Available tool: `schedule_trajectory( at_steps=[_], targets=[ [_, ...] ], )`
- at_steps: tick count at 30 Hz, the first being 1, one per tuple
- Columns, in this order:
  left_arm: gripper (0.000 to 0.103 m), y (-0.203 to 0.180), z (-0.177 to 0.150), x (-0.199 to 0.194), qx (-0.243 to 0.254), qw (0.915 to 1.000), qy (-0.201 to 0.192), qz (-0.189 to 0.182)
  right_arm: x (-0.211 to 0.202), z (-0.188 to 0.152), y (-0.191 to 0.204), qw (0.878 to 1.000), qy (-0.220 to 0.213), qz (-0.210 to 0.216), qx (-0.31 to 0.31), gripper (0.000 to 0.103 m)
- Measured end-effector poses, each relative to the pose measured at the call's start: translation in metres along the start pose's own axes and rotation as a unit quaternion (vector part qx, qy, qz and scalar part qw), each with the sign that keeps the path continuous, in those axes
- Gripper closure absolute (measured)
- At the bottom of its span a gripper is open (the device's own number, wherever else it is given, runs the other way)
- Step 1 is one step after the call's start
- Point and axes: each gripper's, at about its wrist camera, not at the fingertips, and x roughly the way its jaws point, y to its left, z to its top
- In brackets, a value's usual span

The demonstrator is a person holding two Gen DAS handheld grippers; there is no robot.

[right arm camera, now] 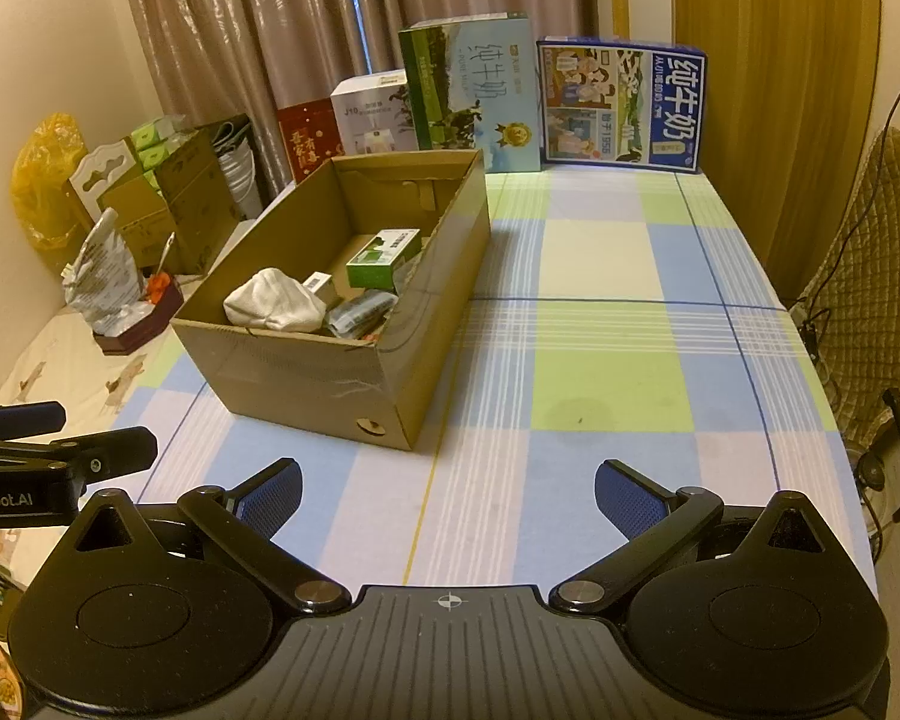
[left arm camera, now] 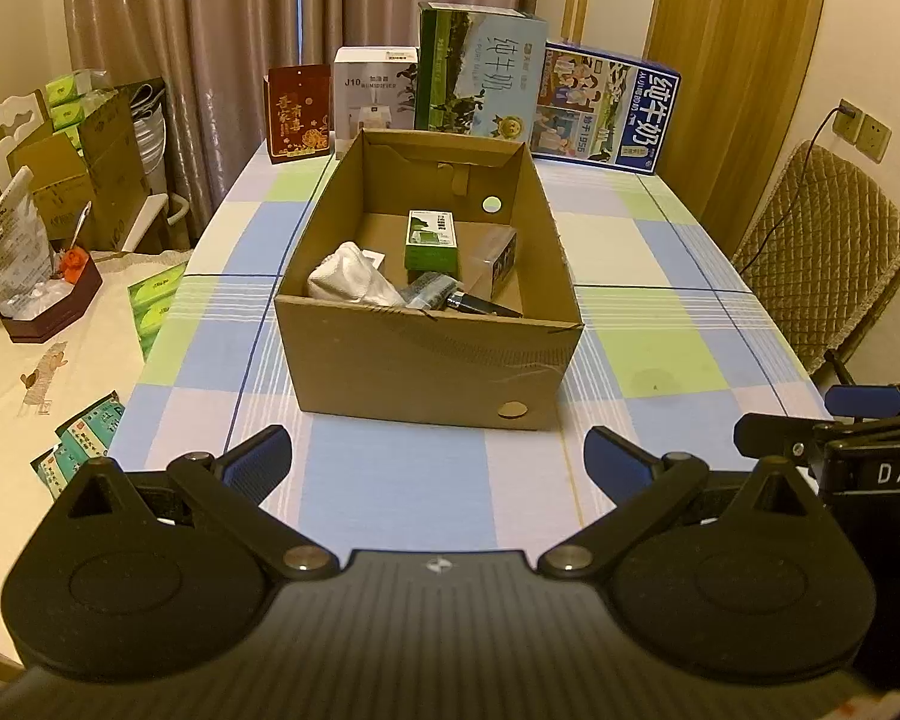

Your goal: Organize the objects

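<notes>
An open cardboard box (left arm camera: 426, 363) (right arm camera: 306, 369) stands on the checked tablecloth. Inside lie a crumpled white cloth (left arm camera: 354, 279) (right arm camera: 273, 300), a small green carton (left arm camera: 431, 240) (right arm camera: 384, 258), a clear-wrapped packet (left arm camera: 501, 258) and dark items by the near wall. My left gripper (left arm camera: 438, 462) hovers open in front of the box, nothing between its blue pads. My right gripper (right arm camera: 447, 495) is open too, to the right of the box over bare cloth. Each gripper shows at the edge of the other's view.
Milk cartons (left arm camera: 480, 69) (right arm camera: 621, 105), a white humidifier box (left arm camera: 375, 90) and a red box (left arm camera: 299, 111) line the table's far edge. A quilted chair (left arm camera: 822, 252) stands on the right. A side table with bags, tissue packs and cartons (left arm camera: 72, 180) lies left.
</notes>
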Motion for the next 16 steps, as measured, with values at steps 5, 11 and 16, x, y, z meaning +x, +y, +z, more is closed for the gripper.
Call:
schedule_trajectory(
  at_steps=[5, 11, 16],
  targets=[
    [0.001, 0.0000, 0.0003, 0.0003, -0.002, 1.0000, 0.000, -0.002, 0.0001, -0.0001, -0.0003, 1.000, 0.000, 0.001, 0.000, 0.002],
    [0.001, 0.0005, 0.0000, 0.0025, -0.007, 0.9999, 0.004, -0.007, 0.0001, -0.0001, -0.0006, 1.000, 0.000, 0.000, 0.000, 0.002],
    [0.001, 0.0041, -0.0030, 0.0006, -0.020, 0.9996, -0.009, -0.015, -0.0002, -0.0019, -0.0001, 1.000, 0.000, 0.002, 0.003, 0.002]
  ],
)
